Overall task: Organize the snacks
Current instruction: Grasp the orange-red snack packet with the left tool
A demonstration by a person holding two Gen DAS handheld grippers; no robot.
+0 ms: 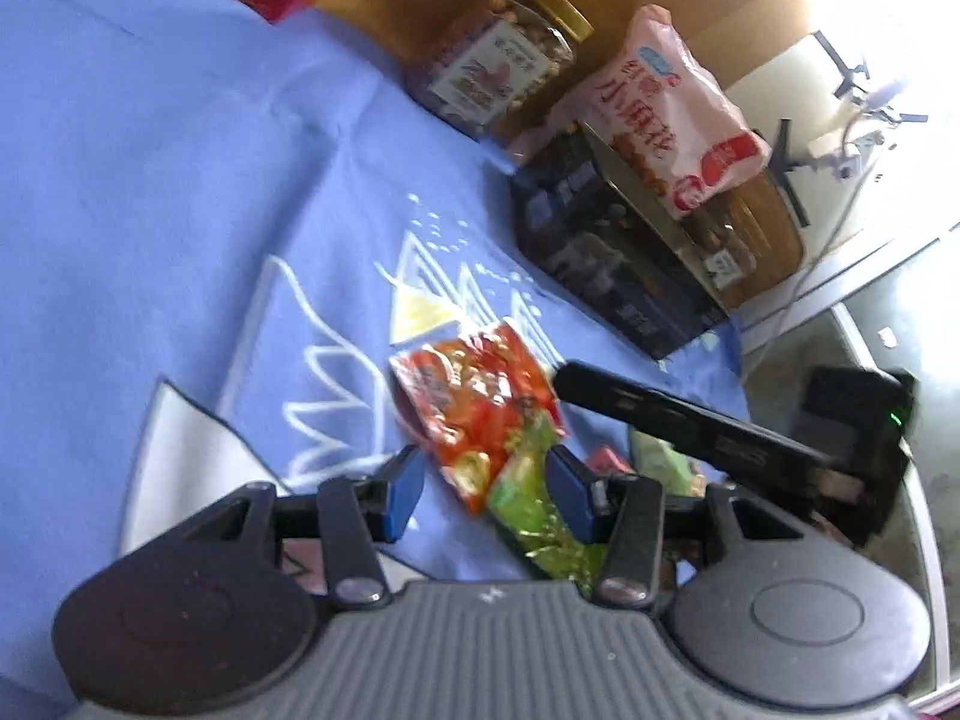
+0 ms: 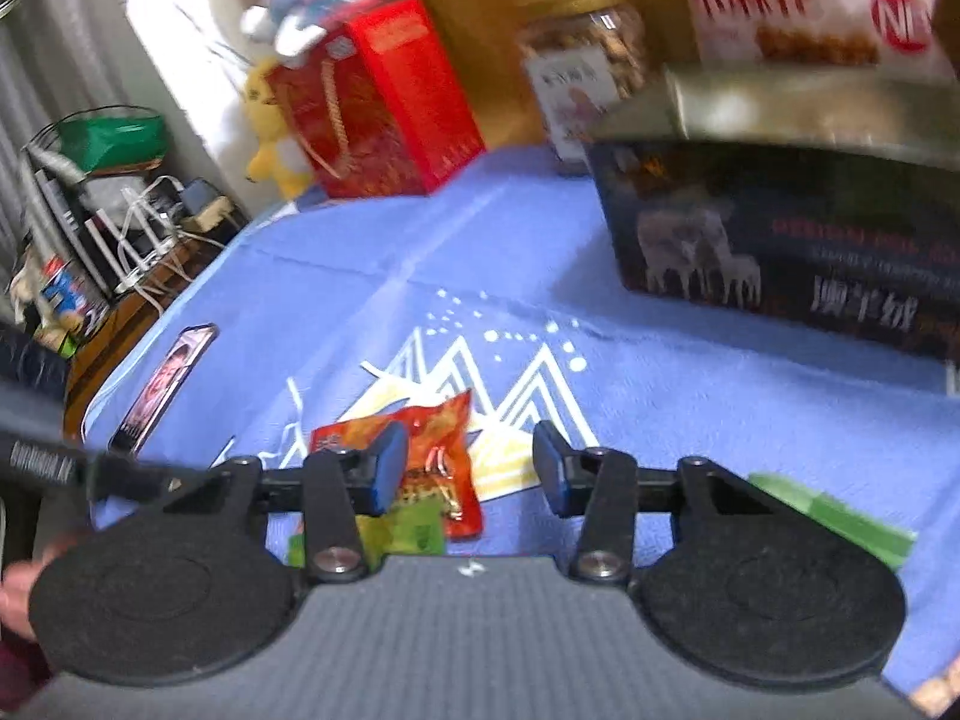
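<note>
A small red snack packet (image 1: 474, 402) lies on the blue cloth (image 1: 180, 192), with a green packet (image 1: 540, 516) just below it. My left gripper (image 1: 489, 492) is open, its blue pads on either side of the two packets, above the cloth. My right gripper (image 2: 471, 468) is open too; the red packet (image 2: 435, 450) lies by its left pad and a green packet (image 2: 414, 531) sits under it. A pink snack bag (image 1: 672, 114) rests on top of a dark open box (image 1: 606, 246), beside a jar of nuts (image 1: 498, 60).
A red gift box (image 2: 378, 102) with plush toys stands at the back. A phone (image 2: 165, 387) lies near the cloth's left edge. Another green packet (image 2: 840, 516) lies at the right. The right gripper's body (image 1: 720, 426) crosses the left wrist view.
</note>
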